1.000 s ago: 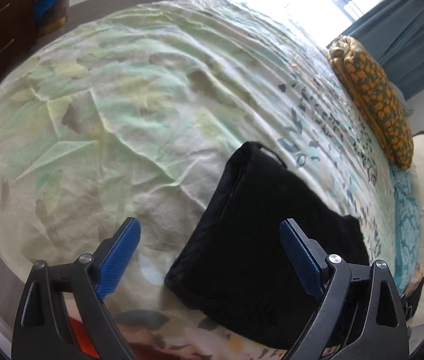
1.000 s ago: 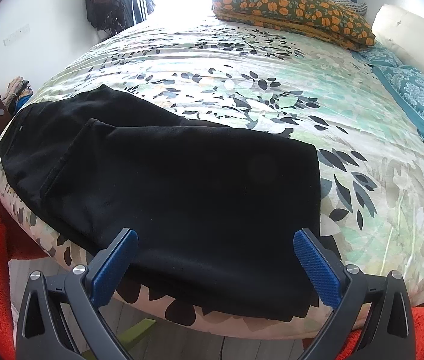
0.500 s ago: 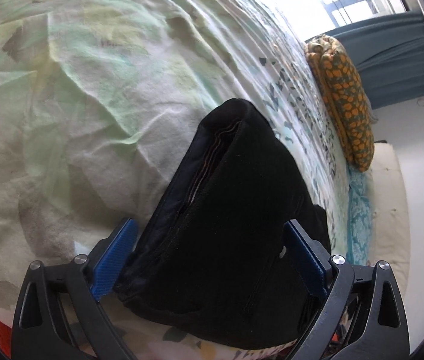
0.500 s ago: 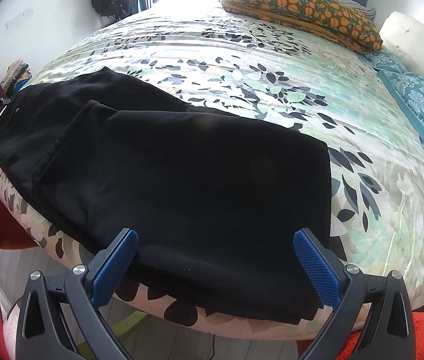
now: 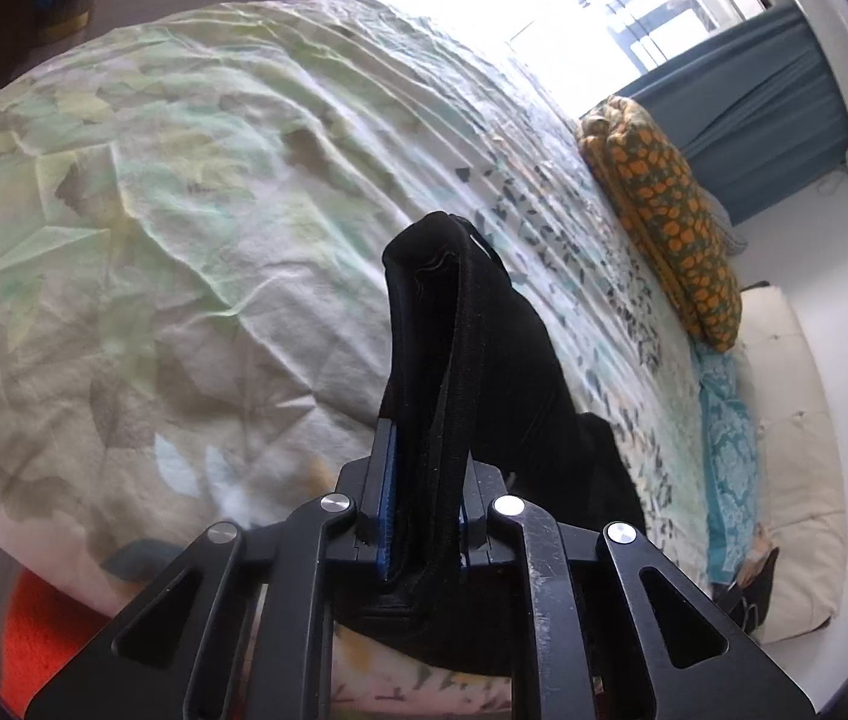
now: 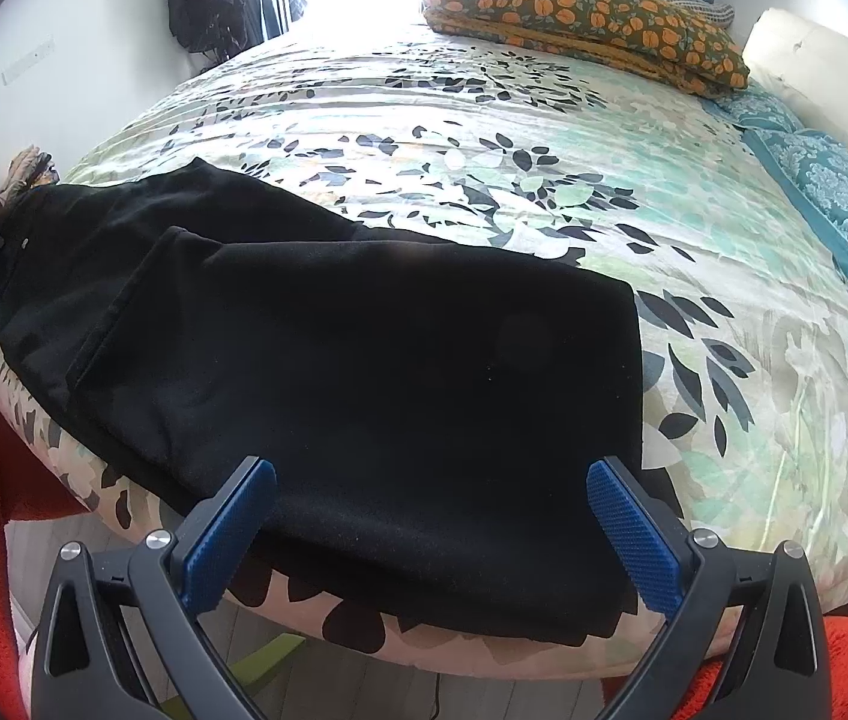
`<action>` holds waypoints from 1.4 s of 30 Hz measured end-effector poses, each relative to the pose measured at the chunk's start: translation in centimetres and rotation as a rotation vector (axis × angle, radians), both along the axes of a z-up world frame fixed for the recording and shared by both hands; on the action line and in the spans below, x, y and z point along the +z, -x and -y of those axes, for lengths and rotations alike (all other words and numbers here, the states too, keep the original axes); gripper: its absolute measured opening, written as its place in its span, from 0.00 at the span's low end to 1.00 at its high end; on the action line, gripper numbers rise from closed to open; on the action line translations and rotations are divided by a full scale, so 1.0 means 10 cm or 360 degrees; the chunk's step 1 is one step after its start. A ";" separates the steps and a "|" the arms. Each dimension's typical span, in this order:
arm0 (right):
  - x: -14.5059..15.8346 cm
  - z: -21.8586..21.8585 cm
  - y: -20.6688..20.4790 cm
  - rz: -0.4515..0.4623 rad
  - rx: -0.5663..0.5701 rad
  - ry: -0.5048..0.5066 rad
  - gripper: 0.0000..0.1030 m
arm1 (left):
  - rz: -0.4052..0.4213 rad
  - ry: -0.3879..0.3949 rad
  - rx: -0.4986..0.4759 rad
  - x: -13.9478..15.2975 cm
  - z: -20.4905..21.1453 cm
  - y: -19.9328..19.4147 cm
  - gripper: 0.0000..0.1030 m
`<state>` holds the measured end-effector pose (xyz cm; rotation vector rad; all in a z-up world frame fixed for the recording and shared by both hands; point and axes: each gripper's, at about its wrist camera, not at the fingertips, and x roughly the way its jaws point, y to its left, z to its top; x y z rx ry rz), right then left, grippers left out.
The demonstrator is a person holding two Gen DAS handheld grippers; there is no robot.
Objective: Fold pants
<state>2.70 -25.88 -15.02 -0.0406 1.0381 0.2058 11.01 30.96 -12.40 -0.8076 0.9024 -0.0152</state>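
The left claw (image 5: 420, 504) is closing on the end of the black fabric pants (image 6: 363, 360) at the bed's (image 6: 544, 150) near edge, ready to carry it over. The right claw (image 6: 430, 525) hangs wide open and empty above the folded part, leaving it flat.

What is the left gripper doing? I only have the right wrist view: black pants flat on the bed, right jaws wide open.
Observer: The left gripper is closing on a bunched end of the pants, with the cloth already pinched between its blue pads.
Operator: Is that end lifted or flat?
Observer: Lifted. The fold stands up off the bedspread in a hump above the fingers.
Operator: Anything near it on that side?
Observer: No. Only an orange patterned pillow far off by the curtain.
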 end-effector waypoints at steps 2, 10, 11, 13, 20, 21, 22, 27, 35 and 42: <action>0.00 -0.01 0.00 0.0001 0.0003 -0.0005 1.00 | 0.0096 0.0016 -0.0052 0.24 0.15 0.06 0.11; 0.04 0.02 -0.04 0.0018 -0.0013 -0.0085 1.00 | 0.0281 -0.0187 -0.0490 0.82 1.66 0.17 0.11; 0.05 0.03 -0.05 0.0017 -0.0022 -0.0108 1.00 | 0.0283 -0.0255 -0.0541 0.80 1.89 0.18 0.11; 0.08 0.08 -0.06 0.0015 -0.0035 -0.0179 1.00 | 0.0272 -0.0375 -0.0644 0.67 2.38 0.20 0.11; 0.15 0.16 -0.18 -0.0135 -0.0028 -0.0911 1.00 | 0.0151 -0.0589 -0.0871 0.03 3.34 0.24 0.08; 0.14 0.09 -0.25 -0.0193 0.0003 -0.1029 1.00 | 0.0145 -0.0603 -0.0880 -0.01 3.36 0.25 0.08; 0.12 -0.01 -0.33 -0.0257 0.0033 -0.1145 1.00 | 0.0146 -0.0623 -0.0888 -0.02 3.36 0.26 0.08; 0.02 -0.62 -0.75 -0.0438 0.0076 -0.1473 1.00 | 0.0194 -0.0659 -0.0903 0.07 3.36 0.32 0.08; -0.15 -1.25 -1.07 -0.0623 0.0040 -0.1272 0.46 | 0.0331 -0.0696 -0.1149 0.20 3.51 0.67 0.50; 0.12 -1.13 -1.09 -0.0485 0.0126 -0.1426 0.20 | 0.0463 -0.0418 -0.1008 0.72 3.02 0.91 0.59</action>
